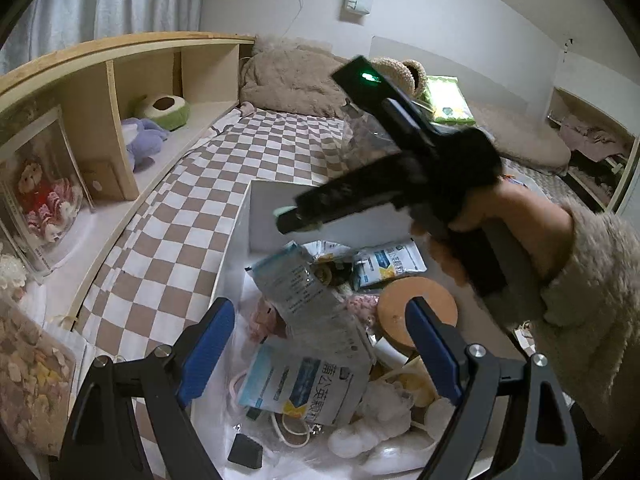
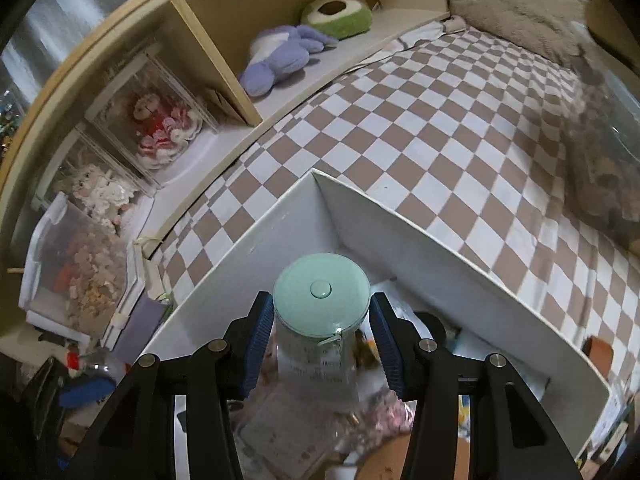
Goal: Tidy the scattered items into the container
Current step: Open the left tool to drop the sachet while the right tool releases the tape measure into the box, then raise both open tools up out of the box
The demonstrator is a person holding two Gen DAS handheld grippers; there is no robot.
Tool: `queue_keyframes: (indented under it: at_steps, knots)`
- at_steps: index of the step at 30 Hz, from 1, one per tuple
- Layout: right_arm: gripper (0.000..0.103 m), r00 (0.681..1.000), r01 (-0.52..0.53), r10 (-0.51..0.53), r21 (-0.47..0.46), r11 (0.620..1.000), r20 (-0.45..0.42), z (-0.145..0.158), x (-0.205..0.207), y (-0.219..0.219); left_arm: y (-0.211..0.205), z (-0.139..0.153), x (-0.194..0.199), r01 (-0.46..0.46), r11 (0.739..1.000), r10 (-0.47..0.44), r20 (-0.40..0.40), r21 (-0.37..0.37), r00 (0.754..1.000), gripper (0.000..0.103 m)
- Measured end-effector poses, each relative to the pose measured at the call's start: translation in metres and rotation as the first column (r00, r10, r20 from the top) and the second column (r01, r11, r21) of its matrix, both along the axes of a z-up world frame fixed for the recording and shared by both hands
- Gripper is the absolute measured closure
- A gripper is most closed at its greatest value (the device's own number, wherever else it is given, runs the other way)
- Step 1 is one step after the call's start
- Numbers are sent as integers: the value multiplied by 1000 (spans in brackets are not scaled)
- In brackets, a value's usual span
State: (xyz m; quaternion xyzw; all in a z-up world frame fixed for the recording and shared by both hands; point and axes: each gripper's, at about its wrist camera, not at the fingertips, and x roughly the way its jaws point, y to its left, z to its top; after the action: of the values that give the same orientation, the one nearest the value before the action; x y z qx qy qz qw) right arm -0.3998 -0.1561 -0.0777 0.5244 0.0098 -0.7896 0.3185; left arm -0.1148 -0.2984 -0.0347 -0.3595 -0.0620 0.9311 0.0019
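- The right gripper (image 2: 321, 348) has its blue pads closed against the sides of a clear glass jar with a mint-green lid (image 2: 321, 290), just under the lid; the jaws stand partly closed, gripping it.
- The jar hangs over the white box (image 2: 420, 232), near the box's far-left corner, above packets already lying inside.
- To set it down well, I reckon the jar should go down upright into a bare patch by that corner, clear of the box wall, and be let go only once its base rests on something flat; dropped on the loose sachets it may tip.
- The left gripper (image 1: 320, 344) hovers over the near end of the box with its jaws wide apart, nothing between the pads.
- Below it lie a blue-and-white sachet (image 1: 308, 380), a round wooden lid (image 1: 420, 300) and soft white bits.
- Beyond, the box sits on the checked bedsheet (image 1: 240, 152), its left wall running alongside the wooden shelf (image 1: 96, 92).
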Motion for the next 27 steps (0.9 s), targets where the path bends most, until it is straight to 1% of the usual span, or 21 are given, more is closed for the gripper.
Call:
queue_keyframes:
  at_steps: [4, 5, 6, 8, 9, 13, 20, 27]
  knots:
    - [53, 1000, -18, 18, 18, 1000, -4, -5, -11, -12, -3, -3, 1, -4, 1000, 4, 3, -4, 1000, 15]
    - [51, 1000, -15, 15, 10, 1000, -5, -5, -13, -12, -4, -3, 1, -6, 1000, 6, 3, -6, 1000, 15]
    - [46, 1000, -9, 9, -4, 1000, -5, -5, -15, -11, -5, -3, 2, -8, 1000, 8, 3, -7, 1000, 15]
    - [14, 1000, 2, -2, -39, 999, -14, -3, -15, -8, -8, -3, 2, -15, 1000, 15, 4, -5, 1000, 15]
    - [10, 1000, 1, -2, -52, 999, -21, -2, -14, -7, -10, -4, 3, -18, 1000, 18, 4, -5, 1000, 15]
    - [10, 999, -1, -2, -90, 996, -33, 7, -10, -2, -13, -3, 4, -35, 999, 35, 1, -6, 999, 15]
    - [10, 998, -21, 15, -96, 995, -57, 22, 8, 3, -9, 0, 7, -40, 999, 40, -1, -9, 999, 15]
    - [10, 997, -35, 26, -128, 991, -72, 37, 28, 16, 5, 13, 11, -46, 999, 46, -14, -18, 999, 15]
